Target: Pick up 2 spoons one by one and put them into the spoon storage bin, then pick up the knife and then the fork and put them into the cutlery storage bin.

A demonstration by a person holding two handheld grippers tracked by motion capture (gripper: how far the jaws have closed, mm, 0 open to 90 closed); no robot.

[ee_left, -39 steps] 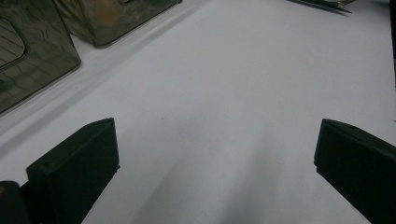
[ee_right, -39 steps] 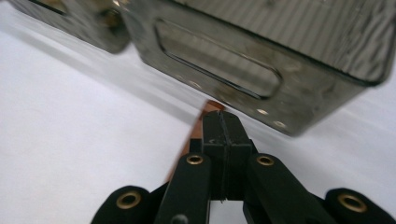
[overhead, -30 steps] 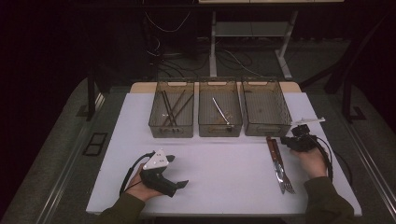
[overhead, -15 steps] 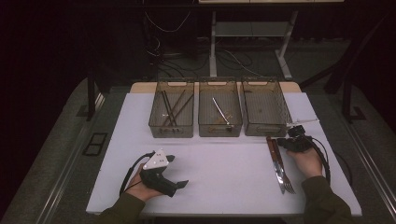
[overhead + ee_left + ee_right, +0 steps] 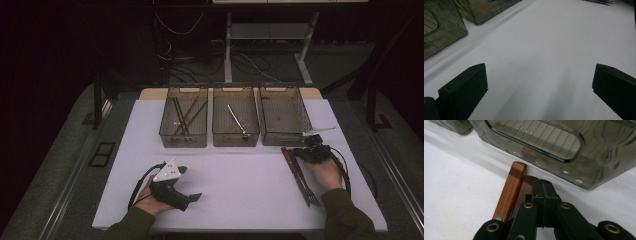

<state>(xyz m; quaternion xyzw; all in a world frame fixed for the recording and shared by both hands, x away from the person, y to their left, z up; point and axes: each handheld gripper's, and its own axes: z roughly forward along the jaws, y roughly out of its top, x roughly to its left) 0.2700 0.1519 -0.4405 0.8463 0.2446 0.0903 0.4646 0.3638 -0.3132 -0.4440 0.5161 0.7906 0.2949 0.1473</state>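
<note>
The right gripper (image 5: pixel 543 195), its two black jaws pressed flat together with nothing between them, hovers over the ends of two wooden-handled pieces of cutlery (image 5: pixel 510 188) lying side by side on the white table top (image 5: pixel 456 195); whether the closed tips touch the darker handle beneath them cannot be told. The lighter, reddish-brown handle lies just to one side of the tips, a brass rivet showing near its lower end. Just beyond the handle ends stands the smoky, see-through plastic bin (image 5: pixel 584 173), ribbed across its floor. From the high view, the right gripper (image 5: pixel 309 150) sits at the near right corner of that bin (image 5: pixel 284 117), and the cutlery (image 5: pixel 300 175) runs from there toward the person, ending in the tines of a fork.

The left gripper (image 5: pixel 539 82) rests well apart from all this, its jaws spread wide over bare white table. In the high view the left gripper (image 5: pixel 182 190), topped by its grey three-cornered plate, lies in the person's hand near the table's front edge. Two more tinted bins, the middle bin (image 5: pixel 235 122) holding a slim metal utensil and the left bin (image 5: pixel 183 122) holding dark sticks, complete the row.
</note>
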